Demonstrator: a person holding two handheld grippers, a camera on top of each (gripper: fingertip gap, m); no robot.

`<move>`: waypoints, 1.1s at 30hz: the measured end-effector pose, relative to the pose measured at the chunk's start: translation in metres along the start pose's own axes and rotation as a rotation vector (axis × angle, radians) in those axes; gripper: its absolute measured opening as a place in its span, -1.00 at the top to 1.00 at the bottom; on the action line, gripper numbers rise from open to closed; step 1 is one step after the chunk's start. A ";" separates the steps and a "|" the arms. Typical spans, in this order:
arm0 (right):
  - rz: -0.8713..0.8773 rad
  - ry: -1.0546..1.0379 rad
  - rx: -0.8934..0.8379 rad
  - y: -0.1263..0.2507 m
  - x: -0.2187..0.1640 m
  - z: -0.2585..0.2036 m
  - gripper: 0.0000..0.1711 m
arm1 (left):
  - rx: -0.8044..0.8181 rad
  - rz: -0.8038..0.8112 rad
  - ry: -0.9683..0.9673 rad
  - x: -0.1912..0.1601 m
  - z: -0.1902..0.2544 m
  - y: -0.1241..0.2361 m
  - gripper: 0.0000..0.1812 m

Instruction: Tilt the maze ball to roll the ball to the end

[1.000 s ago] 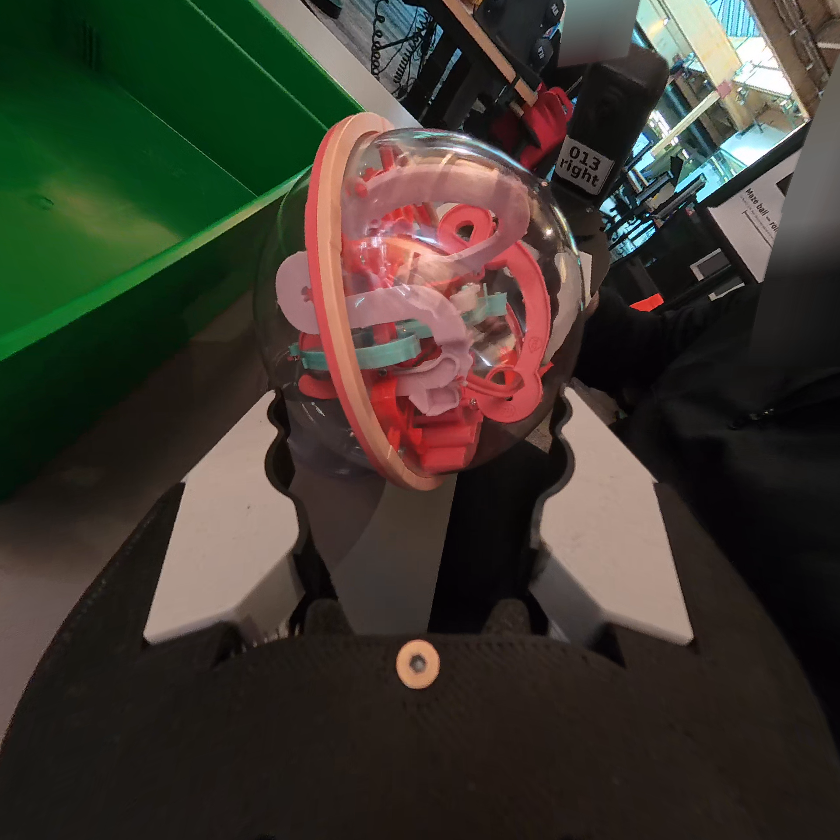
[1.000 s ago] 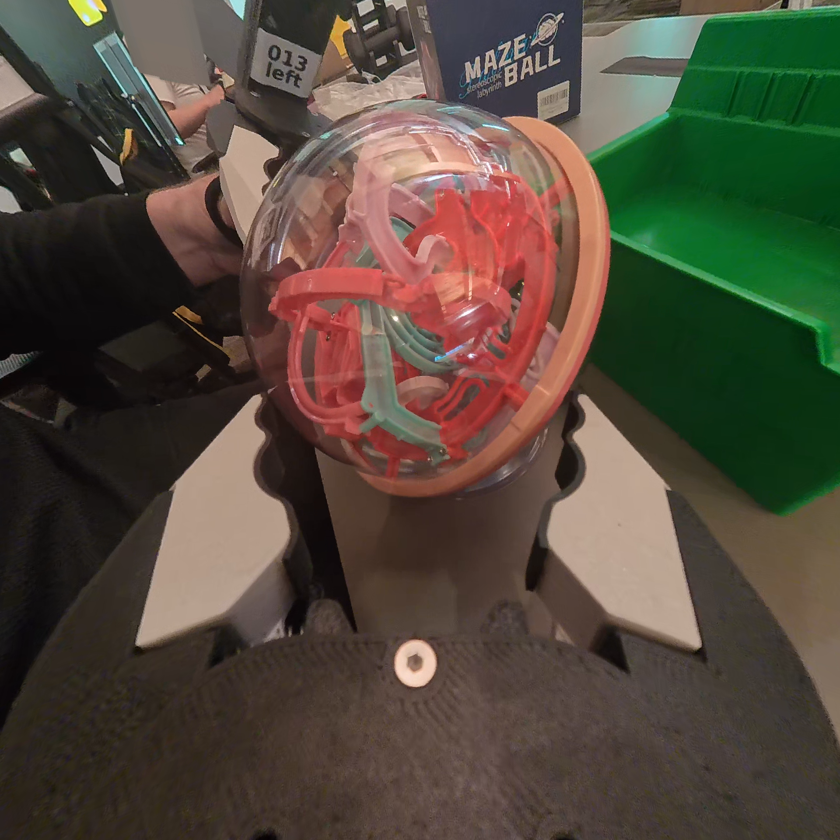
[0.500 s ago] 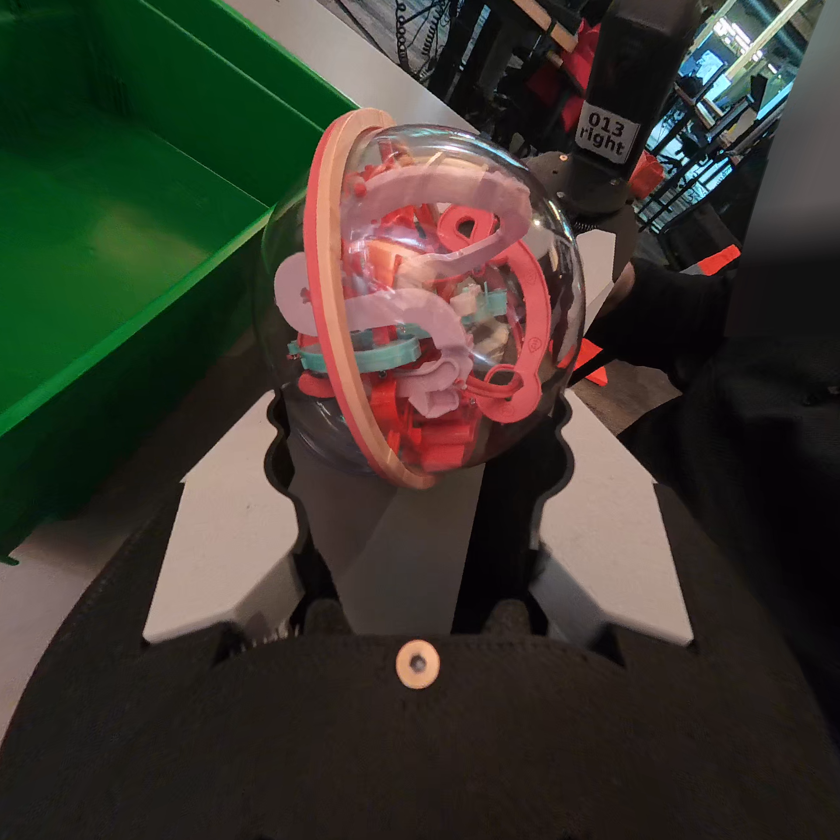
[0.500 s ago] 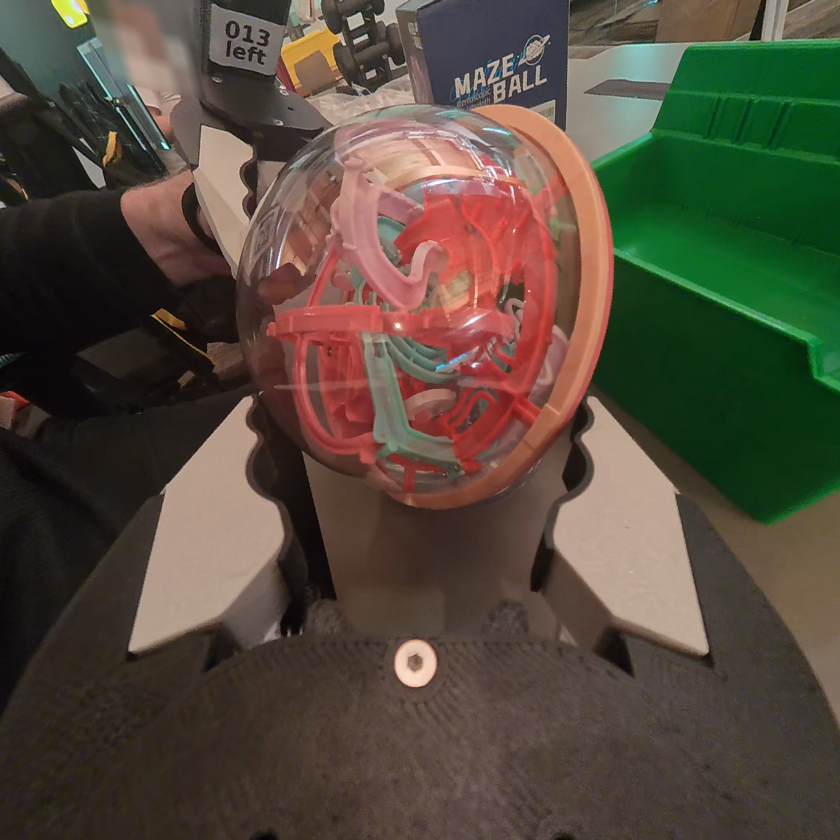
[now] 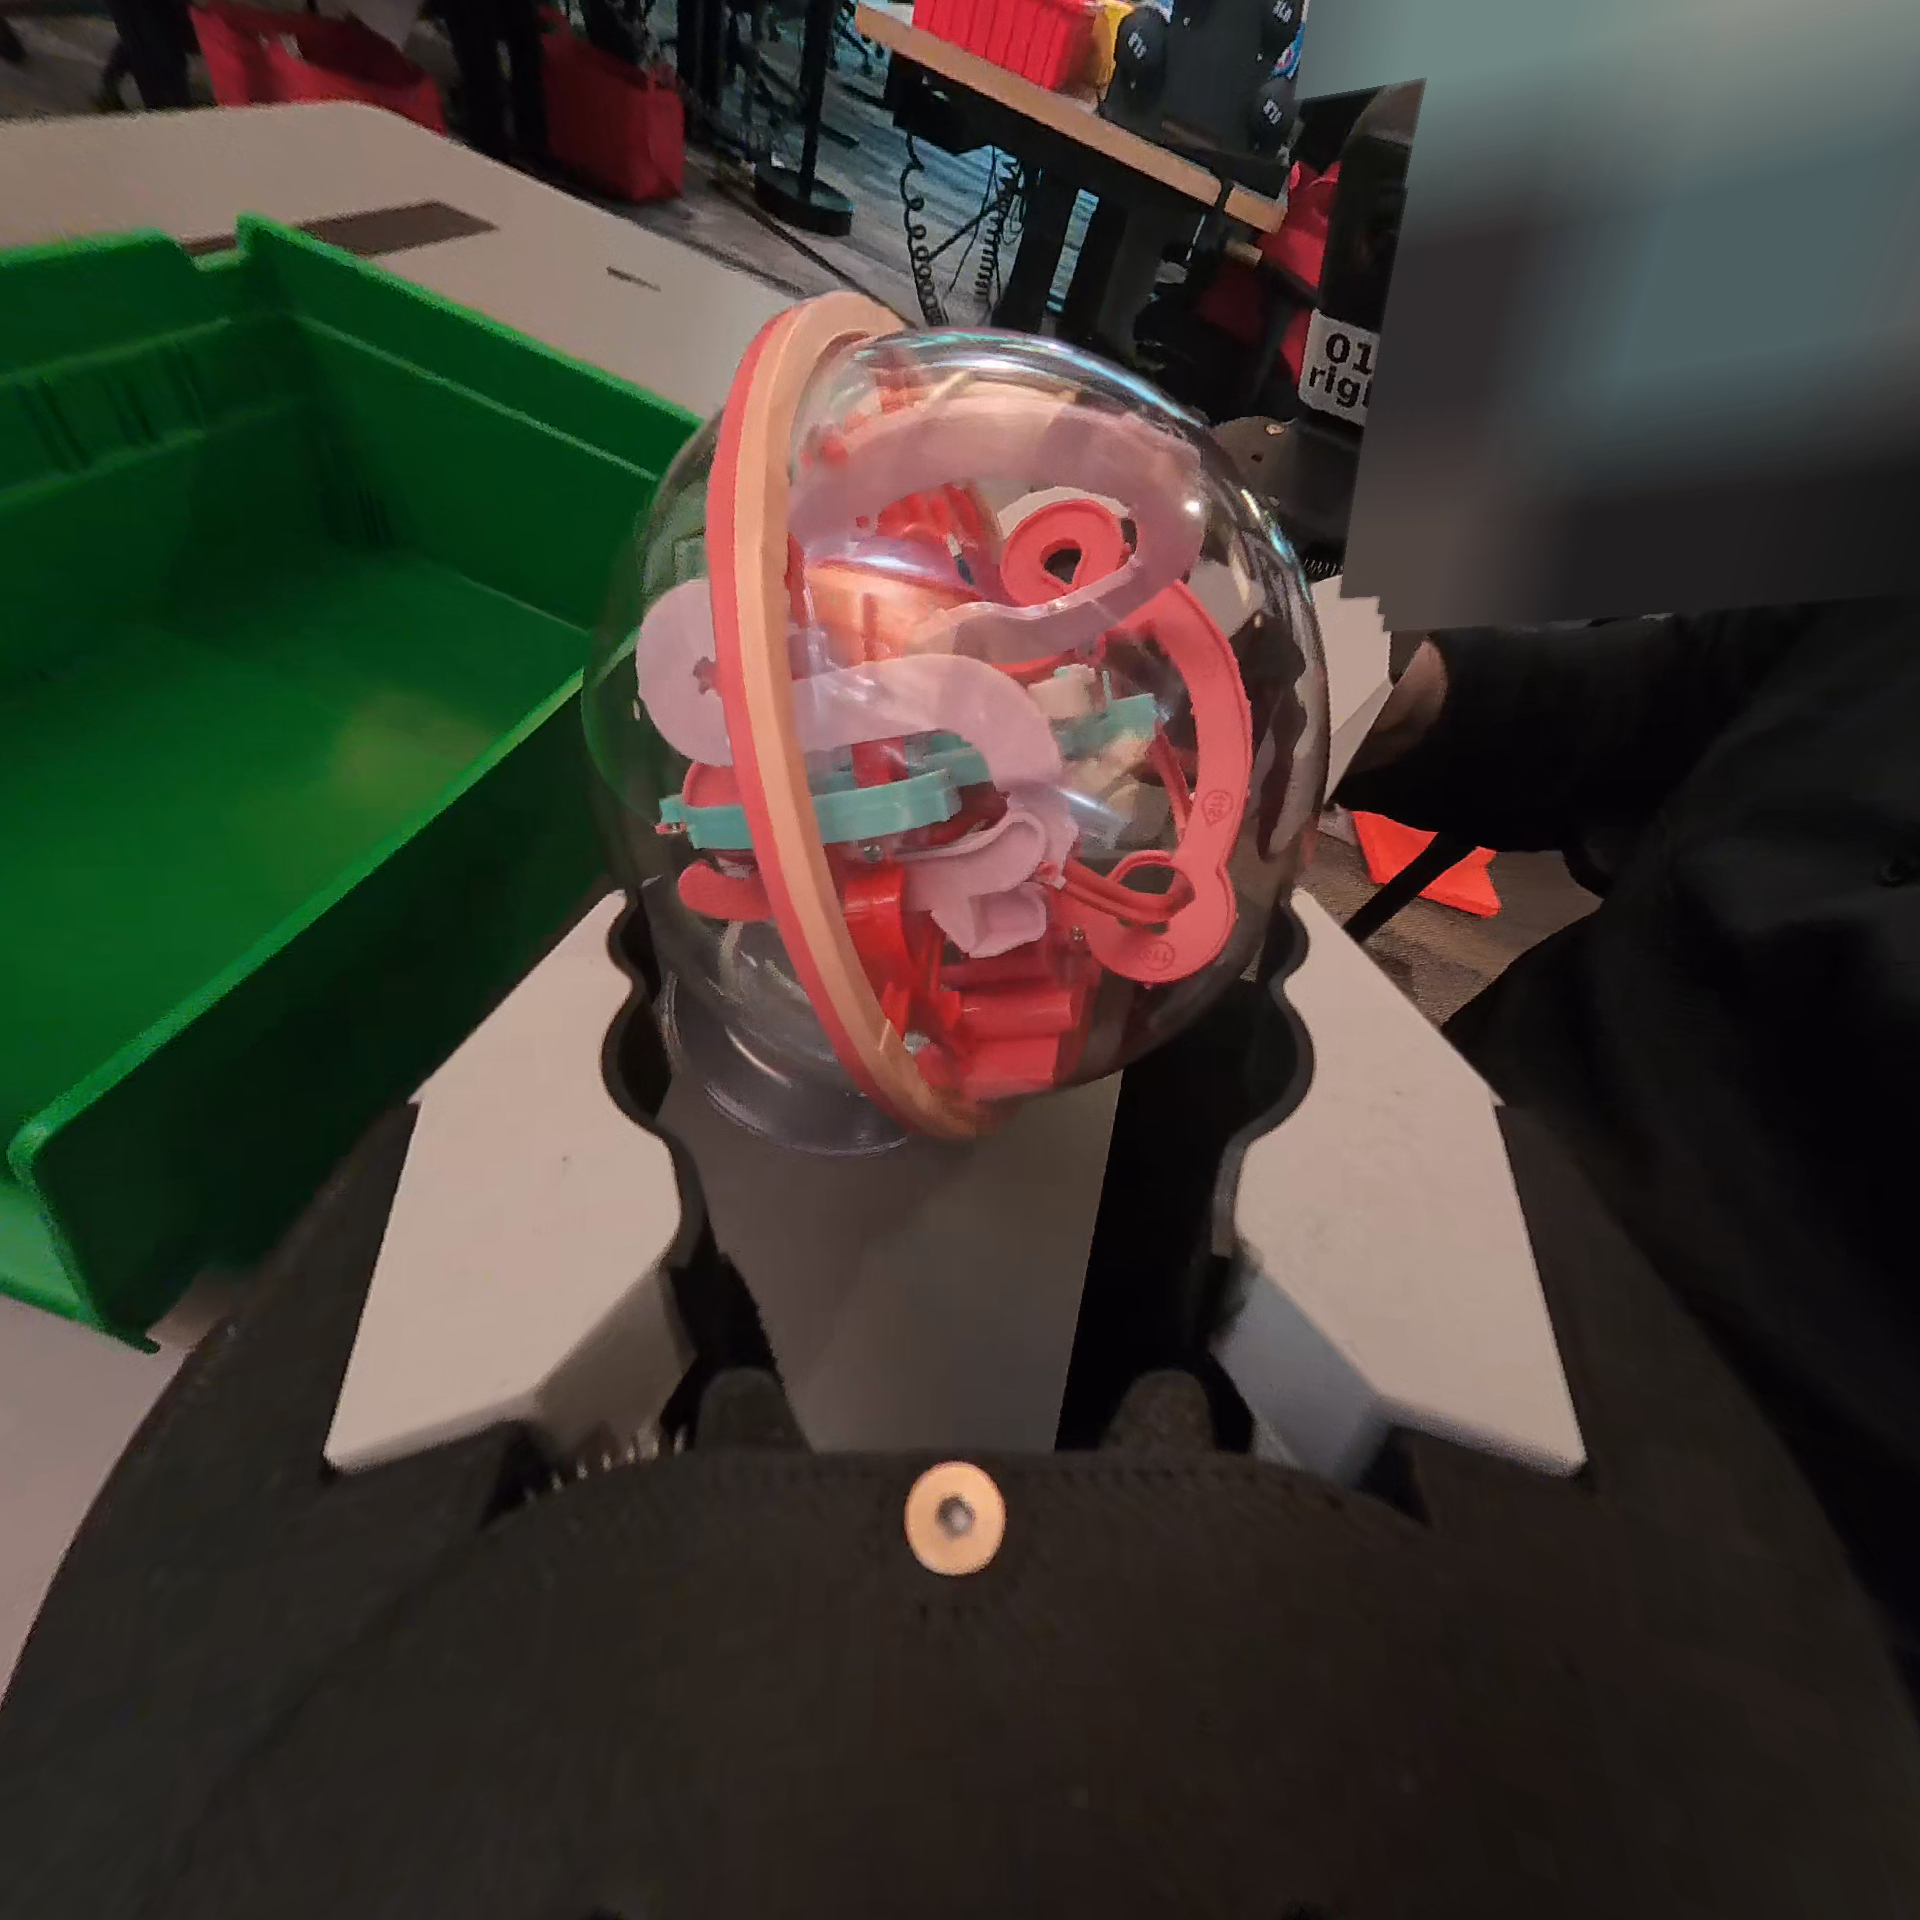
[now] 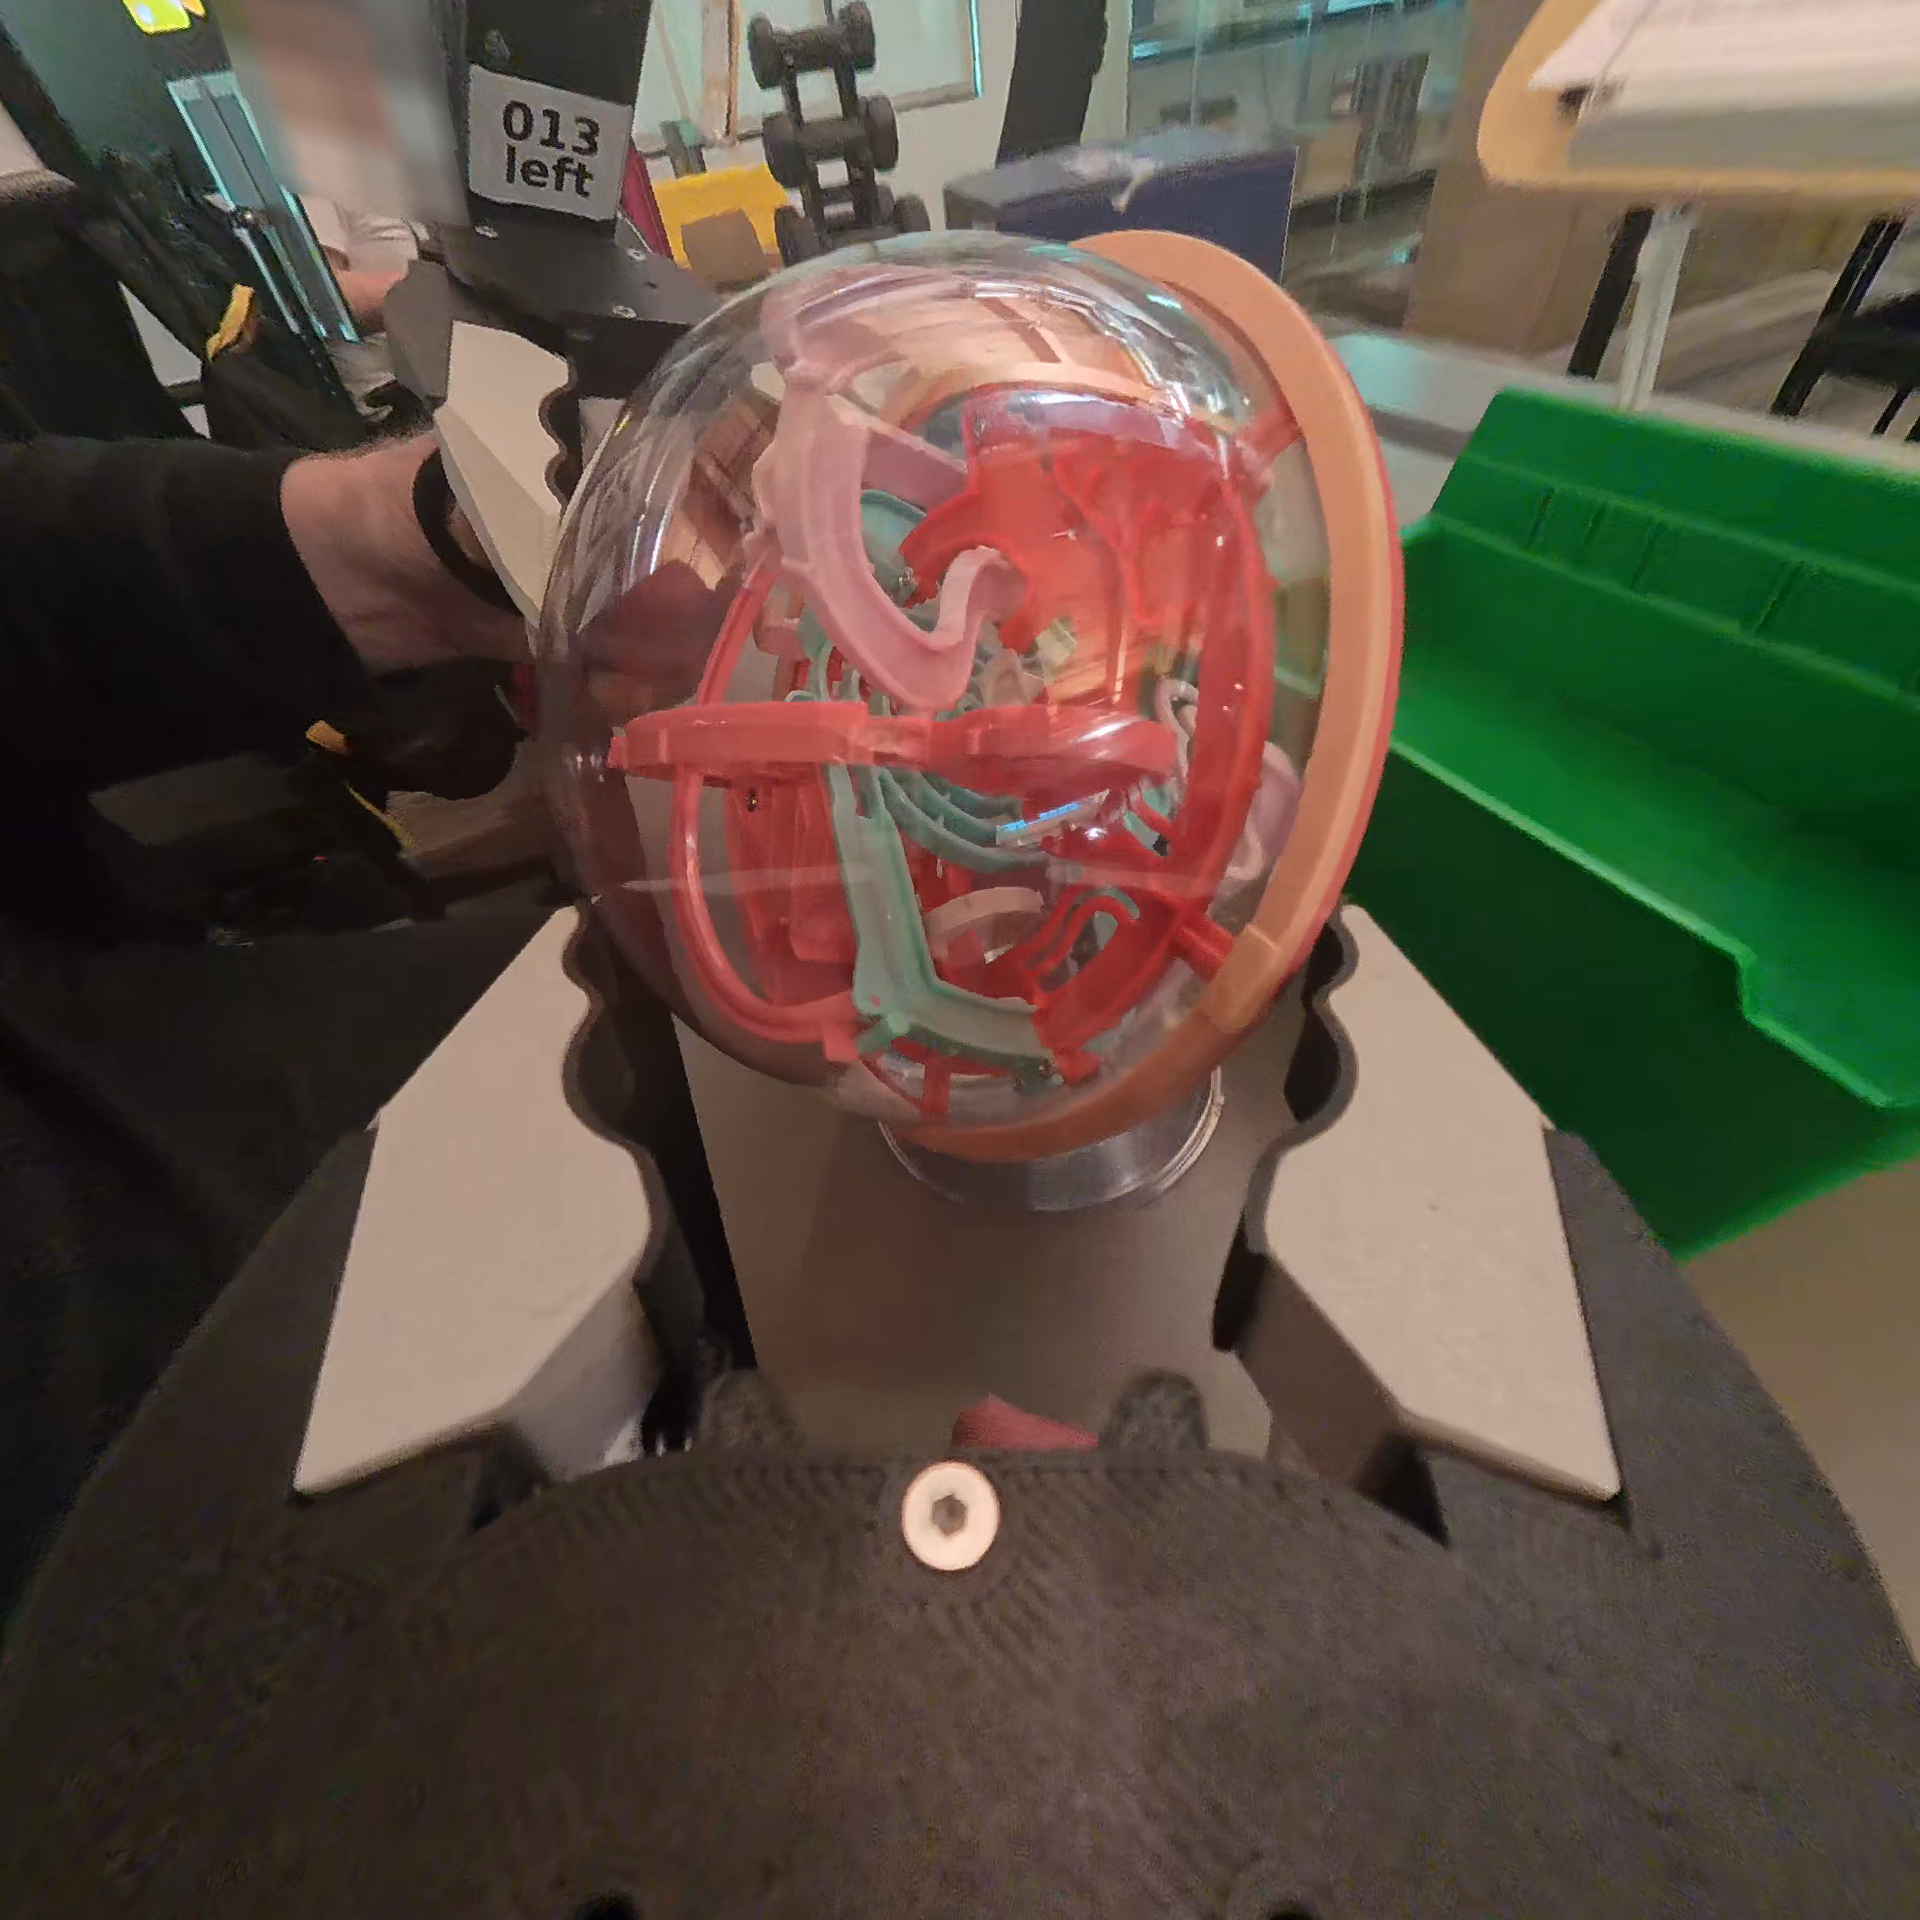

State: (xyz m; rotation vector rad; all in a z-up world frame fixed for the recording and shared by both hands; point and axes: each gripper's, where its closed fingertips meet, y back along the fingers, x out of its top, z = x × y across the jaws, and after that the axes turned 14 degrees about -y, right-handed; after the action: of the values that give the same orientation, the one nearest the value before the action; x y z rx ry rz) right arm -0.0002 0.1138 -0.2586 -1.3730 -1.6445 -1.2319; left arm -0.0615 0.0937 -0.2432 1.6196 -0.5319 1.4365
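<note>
Sitting at the far left of the left wrist view, a glossy green plastic bin (image 5: 260,665) with ribbed inner walls is resting on a pale, matte tabletop (image 5: 582,260). Just right of it, the maze ball (image 5: 956,717) is being held up off the table: a clear, smooth sphere split by a tan equatorial ring edged in coral, its inside crowded with curling lilac, coral-red and teal plastic tracks (the little rolling ball itself is not making itself seen). The left gripper (image 5: 956,997) is cradling the sphere's lower curve between its two flat grey fingers (image 5: 520,1195) with wavy black inner edges, spread wide and pressing against the shell on either side.

In the right wrist view, a person's hand (image 6: 384,561) in a black sleeve is gripping the far tool at the left. The right gripper (image 6: 956,997) is likewise standing wide apart around the maze ball (image 6: 966,696), fingers touching its flanks, a clear round foot showing beneath. The green bin (image 6: 1662,790) is lying just beside, to the right.
</note>
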 end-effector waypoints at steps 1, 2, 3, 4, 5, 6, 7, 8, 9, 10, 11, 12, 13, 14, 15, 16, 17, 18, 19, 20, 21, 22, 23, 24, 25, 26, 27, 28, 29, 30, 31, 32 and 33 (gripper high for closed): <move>0.013 0.019 0.001 0.002 0.003 -0.002 -0.51 | 0.007 0.005 -0.018 0.003 0.002 0.000 -0.24; 0.025 0.037 0.002 0.004 0.006 -0.004 -0.51 | 0.016 0.013 -0.033 0.006 0.004 0.001 -0.24; 0.040 0.060 0.002 0.006 0.011 -0.006 -0.51 | 0.026 0.025 -0.051 0.010 0.006 0.002 -0.24; 0.059 0.095 -0.001 0.008 0.017 -0.009 -0.51 | 0.038 0.034 -0.078 0.016 0.007 0.004 -0.25; 0.078 0.137 -0.008 0.010 0.025 -0.011 -0.50 | 0.050 0.041 -0.115 0.023 0.009 0.006 -0.25; 0.097 0.182 -0.016 0.012 0.033 -0.014 -0.51 | 0.064 0.049 -0.156 0.031 0.010 0.008 -0.26; 0.118 0.228 -0.025 0.014 0.043 -0.016 -0.51 | 0.076 0.052 -0.199 0.040 0.010 0.010 -0.26; 0.141 0.274 -0.034 0.017 0.053 -0.019 -0.51 | 0.087 0.051 -0.240 0.049 0.011 0.014 -0.26; 0.163 0.321 -0.043 0.019 0.064 -0.023 -0.52 | 0.099 0.045 -0.283 0.059 0.011 0.018 -0.27; 0.184 0.366 -0.053 0.022 0.076 -0.026 -0.52 | 0.112 0.039 -0.330 0.069 0.011 0.022 -0.27; 0.211 0.409 -0.061 0.025 0.088 -0.030 -0.52 | 0.125 0.036 -0.374 0.080 0.012 0.026 -0.27; 0.245 0.450 -0.067 0.028 0.101 -0.035 -0.52 | 0.139 0.037 -0.416 0.093 0.013 0.030 -0.28; 0.284 0.492 -0.073 0.032 0.114 -0.040 -0.53 | 0.152 0.040 -0.457 0.106 0.014 0.034 -0.28; 0.322 0.535 -0.080 0.037 0.127 -0.046 -0.54 | 0.167 0.038 -0.502 0.119 0.016 0.037 -0.28; 0.358 0.577 -0.085 0.041 0.138 -0.051 -0.54 | 0.184 0.032 -0.549 0.132 0.018 0.041 -0.29; 0.392 0.613 -0.089 0.046 0.149 -0.057 -0.53 | 0.202 0.025 -0.600 0.145 0.021 0.045 -0.29; 0.424 0.647 -0.093 0.051 0.159 -0.063 -0.53 | 0.222 0.019 -0.651 0.158 0.026 0.049 -0.29; 0.455 0.686 -0.100 0.056 0.169 -0.070 -0.54 | 0.241 0.012 -0.705 0.170 0.031 0.053 -0.29; 0.487 0.729 -0.107 0.061 0.177 -0.077 -0.54 | 0.260 0.001 -0.760 0.181 0.037 0.057 -0.29; 0.515 0.772 -0.115 0.067 0.186 -0.083 -0.54 | 0.279 -0.011 -0.812 0.192 0.042 0.060 -0.29; 0.539 0.809 -0.125 0.072 0.193 -0.090 -0.54 | 0.300 -0.020 -0.862 0.202 0.048 0.063 -0.29; 0.560 0.833 -0.128 0.076 0.199 -0.095 -0.54 | 0.318 -0.026 -0.904 0.211 0.054 0.066 -0.29; 0.578 0.840 -0.121 0.080 0.205 -0.100 -0.54 | 0.326 -0.022 -0.926 0.219 0.058 0.068 -0.29; 0.596 0.847 -0.116 0.083 0.210 -0.105 -0.54 | 0.327 -0.011 -0.934 0.227 0.062 0.070 -0.29; 0.616 0.858 -0.112 0.086 0.215 -0.111 -0.54 | 0.329 0.001 -0.946 0.234 0.066 0.072 -0.29; 0.639 0.866 -0.107 0.089 0.219 -0.116 -0.54 | 0.331 0.007 -0.957 0.239 0.070 0.074 -0.29; 0.659 0.870 -0.101 0.092 0.223 -0.120 -0.57 | 0.336 0.010 -0.969 0.245 0.074 0.075 -0.30; 0.669 0.866 -0.096 0.094 0.226 -0.123 -0.57 | 0.346 0.014 -0.988 0.251 0.079 0.076 -0.30; 0.674 0.852 -0.086 0.096 0.229 -0.125 -0.56 | 0.354 0.012 -0.999 0.256 0.082 0.077 -0.30; 0.679 0.832 -0.072 0.098 0.232 -0.128 -0.56 | 0.357 0.007 -0.995 0.262 0.085 0.078 -0.30; 0.686 0.811 -0.058 0.101 0.235 -0.131 -0.56 | 0.353 0.013 -0.988 0.266 0.087 0.079 -0.30; 0.697 0.793 -0.044 0.104 0.237 -0.134 -0.57 | 0.344 0.025 -0.981 0.272 0.090 0.080 -0.30; 0.706 0.773 -0.028 0.107 0.240 -0.138 -0.57 | 0.330 0.037 -0.964 0.277 0.093 0.081 -0.30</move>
State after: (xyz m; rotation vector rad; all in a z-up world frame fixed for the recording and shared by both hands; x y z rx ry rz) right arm 0.0365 0.0693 0.0325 -1.1209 -0.5403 -1.1253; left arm -0.0068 0.0386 0.0502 2.5594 -0.8809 0.6963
